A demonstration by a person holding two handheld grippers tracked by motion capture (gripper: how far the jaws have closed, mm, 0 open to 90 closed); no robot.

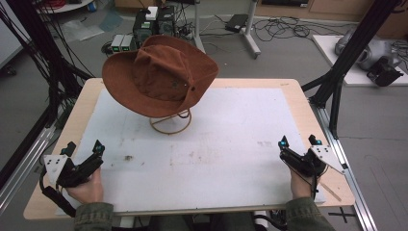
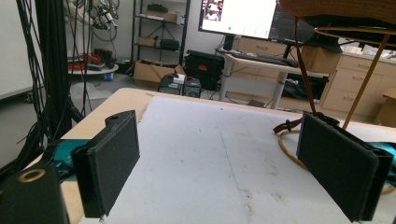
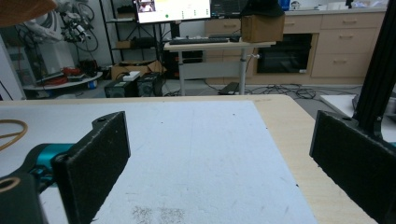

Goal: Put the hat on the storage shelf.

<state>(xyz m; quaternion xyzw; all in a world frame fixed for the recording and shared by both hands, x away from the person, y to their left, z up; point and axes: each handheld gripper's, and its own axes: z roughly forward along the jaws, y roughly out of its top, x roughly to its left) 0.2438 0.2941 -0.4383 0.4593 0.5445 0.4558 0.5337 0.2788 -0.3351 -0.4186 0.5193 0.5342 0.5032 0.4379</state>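
A brown wide-brimmed hat (image 1: 159, 74) rests tilted on a gold wire stand (image 1: 171, 122) at the middle back of the white mat (image 1: 231, 144). My left gripper (image 1: 84, 148) sits open at the near left corner of the table, held by a hand, with nothing between its jaws. My right gripper (image 1: 299, 141) is open at the near right, also holding nothing. In the left gripper view the stand's ring (image 2: 285, 147) and rod (image 2: 366, 79) rise beyond the right jaw, under the hat's brim (image 2: 336, 7). The right gripper view catches the ring's edge (image 3: 11, 130) at far left.
The wooden table (image 1: 298, 96) carries the white mat, which has faint stains near its middle. Black frame posts (image 1: 351, 45) stand at the table's right and cables (image 1: 33, 53) hang at its left. Boxes and desks stand on the floor beyond.
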